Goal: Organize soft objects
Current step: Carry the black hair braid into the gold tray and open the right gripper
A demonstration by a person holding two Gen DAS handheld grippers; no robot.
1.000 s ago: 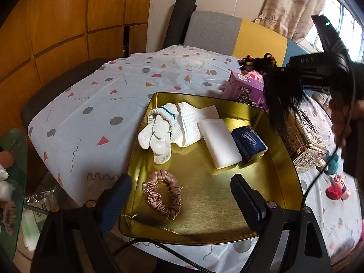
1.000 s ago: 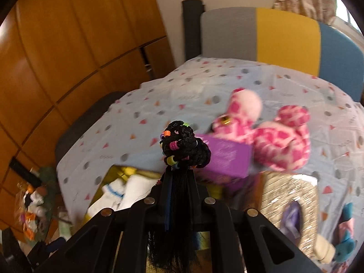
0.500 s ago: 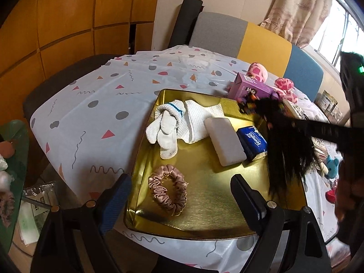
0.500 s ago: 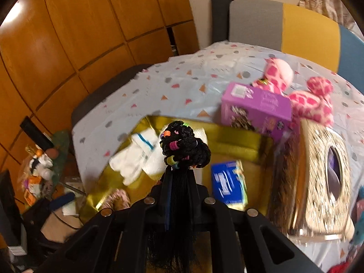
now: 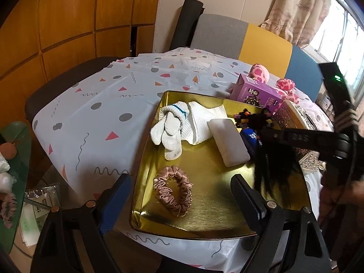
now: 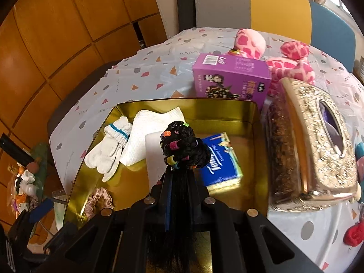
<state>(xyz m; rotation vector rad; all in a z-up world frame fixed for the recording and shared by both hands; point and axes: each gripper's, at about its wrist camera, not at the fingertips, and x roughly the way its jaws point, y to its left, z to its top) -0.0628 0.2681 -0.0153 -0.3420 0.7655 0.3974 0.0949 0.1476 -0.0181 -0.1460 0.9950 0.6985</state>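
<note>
A gold tray [image 5: 216,195] holds white gloves [image 5: 169,127], a white cloth [image 5: 204,118], a white foam block [image 5: 229,141], a blue tissue pack [image 6: 220,159] and a pink scrunchie [image 5: 173,191]. My right gripper [image 6: 179,182] is shut on a black hairpiece [image 6: 184,143] with coloured beads. Seen from the left wrist, the right gripper [image 5: 261,132] reaches in from the right, and the hairpiece's strands [image 5: 273,166] hang over the tray's right side, above the tissue pack. At the tray's near edge my left gripper [image 5: 182,195] stands open with nothing between its fingers.
Behind the tray a purple box [image 6: 232,77] stands in front of a pink spotted plush [image 6: 250,41]. A glittery gold tissue box [image 6: 318,150] sits right of the tray. A red soft item [image 6: 355,236] lies at the near right. A green side table [image 5: 16,150] is at the left.
My right gripper has carried the hairpiece down and in from the right, from above the purple box to over the tray. The left gripper has stayed put.
</note>
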